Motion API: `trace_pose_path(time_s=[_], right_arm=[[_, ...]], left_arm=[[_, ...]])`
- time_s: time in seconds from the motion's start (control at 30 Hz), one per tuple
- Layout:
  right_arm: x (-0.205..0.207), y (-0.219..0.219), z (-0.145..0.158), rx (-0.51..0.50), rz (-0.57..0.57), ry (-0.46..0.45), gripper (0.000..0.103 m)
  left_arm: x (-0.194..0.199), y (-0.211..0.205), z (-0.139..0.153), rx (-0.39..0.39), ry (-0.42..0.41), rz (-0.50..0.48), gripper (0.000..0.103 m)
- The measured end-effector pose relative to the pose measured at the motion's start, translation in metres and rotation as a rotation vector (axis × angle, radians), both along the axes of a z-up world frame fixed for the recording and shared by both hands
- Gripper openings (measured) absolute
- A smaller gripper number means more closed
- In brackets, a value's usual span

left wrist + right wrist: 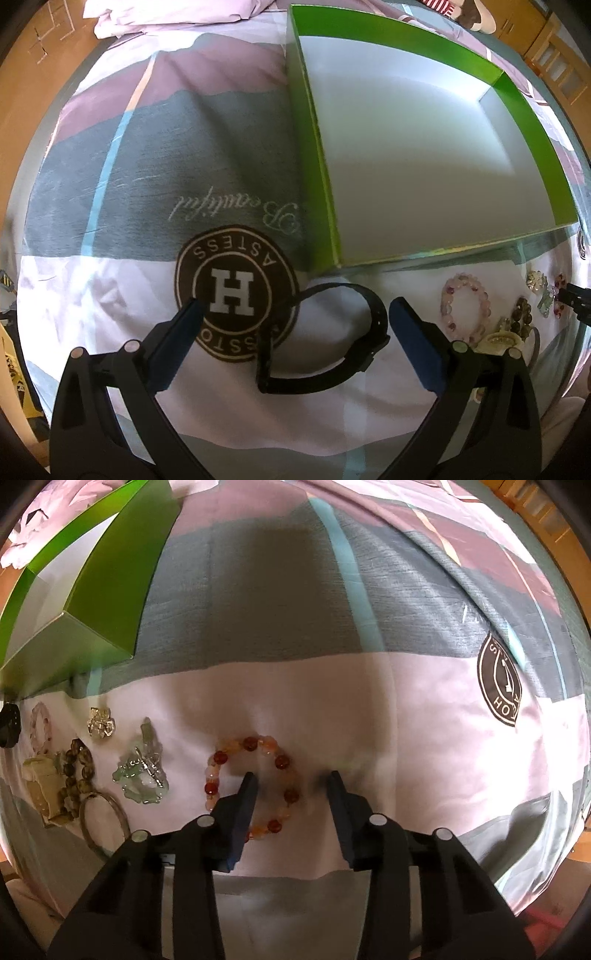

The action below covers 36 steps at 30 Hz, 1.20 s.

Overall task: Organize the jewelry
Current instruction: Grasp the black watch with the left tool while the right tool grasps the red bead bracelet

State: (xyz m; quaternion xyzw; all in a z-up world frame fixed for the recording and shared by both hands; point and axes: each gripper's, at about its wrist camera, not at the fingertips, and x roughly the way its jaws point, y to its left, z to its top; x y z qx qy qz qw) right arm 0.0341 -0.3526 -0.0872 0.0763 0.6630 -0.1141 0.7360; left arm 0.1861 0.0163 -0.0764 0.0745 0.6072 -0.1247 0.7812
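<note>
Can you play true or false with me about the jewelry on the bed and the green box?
1. The green cardboard box has bracelets in it. False: it shows nothing inside.
2. A black watch with a strap lies between the left gripper's fingers. True.
3. The red and orange bead bracelet is inside the box. False: it lies on the patterned bedsheet.
4. One finger of the right gripper is inside the bracelet's ring. True.
5. The pink bead bracelet lies on the bed. True.
</note>
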Motion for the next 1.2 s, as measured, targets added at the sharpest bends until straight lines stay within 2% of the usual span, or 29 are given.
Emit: trace_pose_path(time_s=[0.07, 0.1, 0.23, 0.33, 0.57, 0.6, 0.63, 0.67, 0.87, 0.9, 0.93, 0.97, 1.0, 1.17, 1.2], right_arm=[[-0.002, 0.020, 0.002, -0.022, 0.041, -0.002, 0.027], [-0.006, 0.033, 0.016, -0.037, 0.058, 0.000, 0.026], [-0.006, 0.051, 0.015, -0.085, 0.100, -0.002, 0.020], [-0.007, 0.056, 0.016, -0.067, 0.092, -0.003, 0.019], [-0.007, 0.033, 0.024, 0.035, 0.030, -0.009, 0.019], [-0.007, 0.029, 0.025, 0.038, 0.027, -0.009, 0.019], [-0.007, 0.029, 0.025, 0.038, 0.028, -0.008, 0.020], [-0.007, 0.029, 0.026, 0.038, 0.031, -0.008, 0.024], [-0.011, 0.027, 0.023, 0.033, 0.050, -0.010, 0.026], [-0.012, 0.027, 0.022, 0.030, 0.045, -0.007, 0.026], [-0.013, 0.022, 0.026, 0.032, 0.039, -0.008, 0.026], [-0.015, 0.020, 0.028, 0.039, 0.029, -0.012, 0.026], [-0.015, 0.015, 0.029, 0.045, 0.025, -0.013, 0.025], [-0.016, 0.008, 0.027, 0.054, 0.020, -0.005, 0.025], [-0.014, -0.005, 0.028, 0.058, 0.018, -0.004, 0.025]], left_arm=[[-0.001, -0.001, 0.001, 0.003, -0.003, -0.012, 0.094], [-0.002, -0.002, 0.002, -0.003, -0.001, -0.017, 0.088], [-0.009, -0.006, 0.005, -0.012, 0.002, -0.042, 0.073], [-0.013, -0.009, 0.006, -0.006, -0.001, -0.060, 0.069], [-0.014, 0.001, 0.006, -0.018, 0.015, -0.033, 0.070], [-0.014, 0.003, 0.007, -0.017, 0.014, -0.030, 0.076], [-0.013, 0.004, 0.008, -0.016, 0.009, -0.025, 0.088], [-0.013, 0.007, 0.010, -0.019, 0.001, -0.018, 0.093], [-0.015, 0.027, 0.016, -0.018, 0.000, 0.027, 0.093], [-0.015, 0.030, 0.013, -0.009, 0.007, 0.035, 0.087], [-0.014, 0.032, 0.011, -0.003, 0.014, 0.039, 0.069], [-0.013, 0.032, 0.008, 0.004, 0.026, 0.042, 0.060], [-0.012, 0.033, 0.005, 0.007, 0.038, 0.041, 0.046], [-0.011, 0.030, -0.004, 0.033, 0.056, 0.030, 0.045], [-0.011, 0.030, -0.004, 0.030, 0.055, 0.031, 0.044]])
